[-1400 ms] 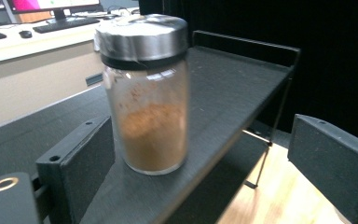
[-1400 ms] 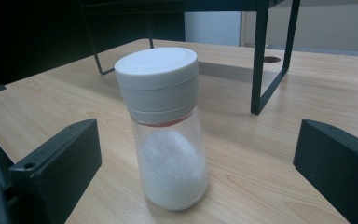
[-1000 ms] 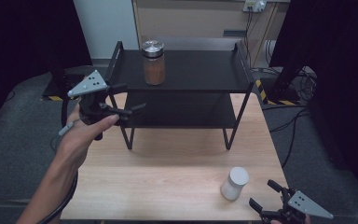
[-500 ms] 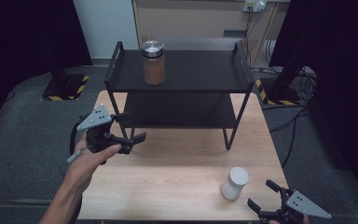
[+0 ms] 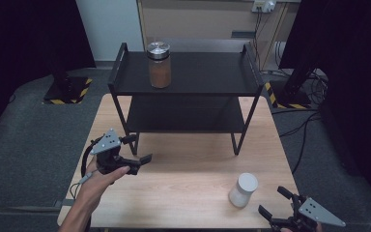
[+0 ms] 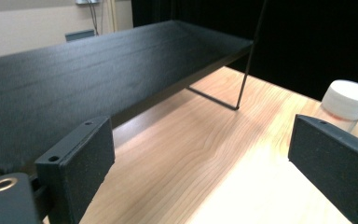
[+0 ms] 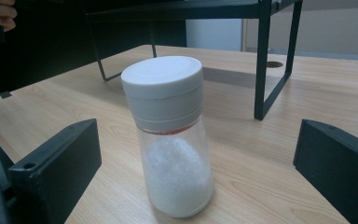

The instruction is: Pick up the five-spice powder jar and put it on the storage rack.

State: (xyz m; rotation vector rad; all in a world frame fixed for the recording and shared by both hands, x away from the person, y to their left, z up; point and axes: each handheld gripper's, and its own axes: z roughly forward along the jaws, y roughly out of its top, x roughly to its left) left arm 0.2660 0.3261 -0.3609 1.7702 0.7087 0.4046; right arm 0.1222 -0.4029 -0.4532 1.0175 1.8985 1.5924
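From above, my left gripper hung just off the black shelf rack, jaws wide and empty; my right gripper, spread too, sat near the white-capped shaker, well clear of that rack. Along my left jaws, the rack's lower shelf loomed close. Along my right, the shaker stood upright between open jaws, untouched.

A white cap is seen on the clear shaker of white grains; the shelf is black, the surface pale wood-grained.
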